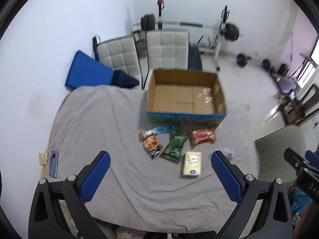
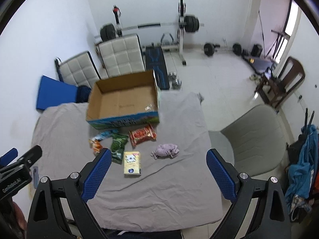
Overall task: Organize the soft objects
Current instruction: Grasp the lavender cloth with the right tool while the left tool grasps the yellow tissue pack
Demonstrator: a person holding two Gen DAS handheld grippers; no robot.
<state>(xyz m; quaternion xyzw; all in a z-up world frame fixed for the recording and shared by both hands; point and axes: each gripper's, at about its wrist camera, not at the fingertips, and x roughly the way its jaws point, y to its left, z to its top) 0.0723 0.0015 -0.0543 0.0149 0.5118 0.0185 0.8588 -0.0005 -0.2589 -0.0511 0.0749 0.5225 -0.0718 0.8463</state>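
An open, empty cardboard box [image 1: 185, 97] [image 2: 123, 99] stands at the far side of a table with a grey cloth [image 1: 95, 131] [image 2: 175, 189]. In front of it lie soft packets: a blue one [image 1: 161, 129], an orange one [image 1: 149, 142], a green one [image 1: 174, 146] [image 2: 117, 145], a red one [image 1: 203, 136] [image 2: 142, 134], a yellow tissue pack [image 1: 192, 164] [image 2: 132, 163] and a crumpled purple cloth [image 2: 165, 150]. My left gripper [image 1: 159, 171] and right gripper [image 2: 157, 167] are both open and empty, above the table's near side.
A phone [image 1: 54, 164] lies at the table's left edge. A beige chair [image 2: 253, 137] stands to the right. White padded chairs [image 1: 165, 48], a blue mat [image 1: 87, 70] and a barbell rack [image 2: 183, 25] are behind the table.
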